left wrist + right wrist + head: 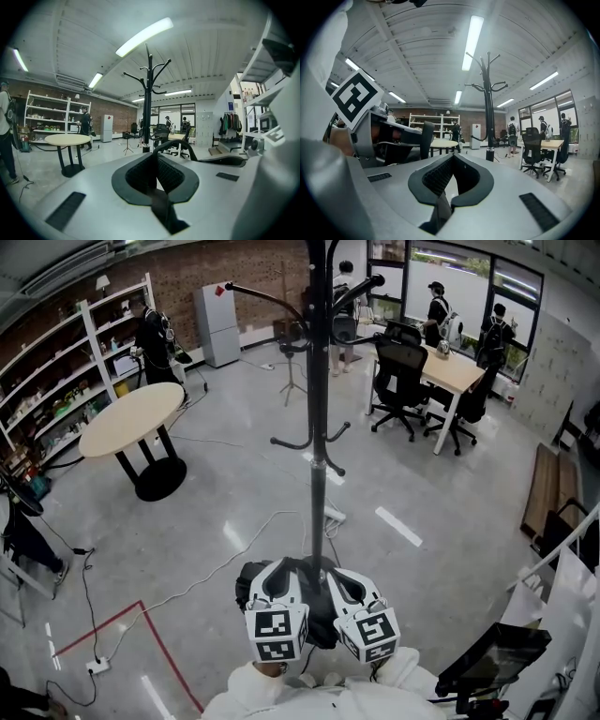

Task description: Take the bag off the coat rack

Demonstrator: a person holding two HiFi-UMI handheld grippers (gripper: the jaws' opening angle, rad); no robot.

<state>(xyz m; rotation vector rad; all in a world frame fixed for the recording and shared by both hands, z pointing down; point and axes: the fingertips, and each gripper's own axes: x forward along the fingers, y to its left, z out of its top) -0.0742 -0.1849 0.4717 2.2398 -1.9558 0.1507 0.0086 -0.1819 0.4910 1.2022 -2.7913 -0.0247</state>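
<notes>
**Black soft bag (251, 585) seems to be clear of the hooks, under the left hand**

The tall black metal coat rack (317, 427) stands straight ahead of both hands. Both gripper views show it some way off across the grey floor. Every hook that shows on it is bare.

The bag reads as the dark rounded mass low in the head view. It sits directly beneath the two grippers and near the person's body, not up on the rack, though the grippers cover most of it.

From it a narrow black strap (172, 141) rises at the tips of the left gripper (153, 155). The strap arches up and over towards the right, so its long axis runs across the jaws. Those jaws are pressed together, apparently pinching the strap's end.

The right gripper (453, 156) sits just beside the left one. Its pads meet at the tips, with nothing between them.

The left hand therefore seems to carry the load. Any coming move, as I judge it, is away from the pole ahead, with the bag hanging below the fingers.
</notes>
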